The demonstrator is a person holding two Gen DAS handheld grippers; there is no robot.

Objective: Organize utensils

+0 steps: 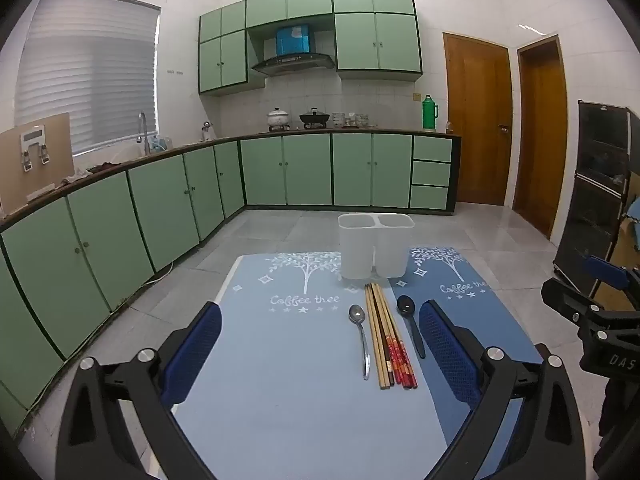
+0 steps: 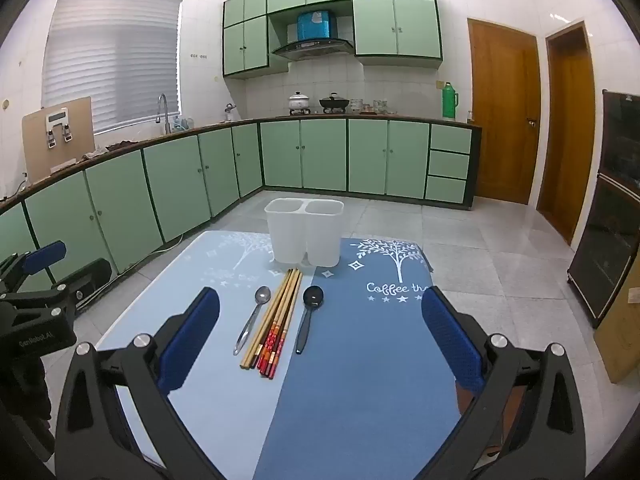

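A white two-compartment utensil holder point(image 1: 375, 245) point(image 2: 305, 230) stands upright at the far end of the blue mats, both compartments empty. In front of it lie a steel spoon point(image 1: 361, 336) point(image 2: 252, 318), a bundle of several chopsticks point(image 1: 387, 335) point(image 2: 275, 320) and a black spoon point(image 1: 412, 322) point(image 2: 309, 314), side by side. My left gripper point(image 1: 320, 320) is open and empty above the light blue mat point(image 1: 280, 360), left of the utensils. My right gripper point(image 2: 320, 308) is open and empty above the dark blue mat point(image 2: 360, 360); the utensils lie between its fingers.
The table is small, with tiled floor all around it. Green kitchen cabinets point(image 1: 160, 208) run along the left and back. Wooden doors point(image 2: 504, 112) and a dark cabinet point(image 2: 608, 208) stand at the right. Each gripper shows at the edge of the other's view.
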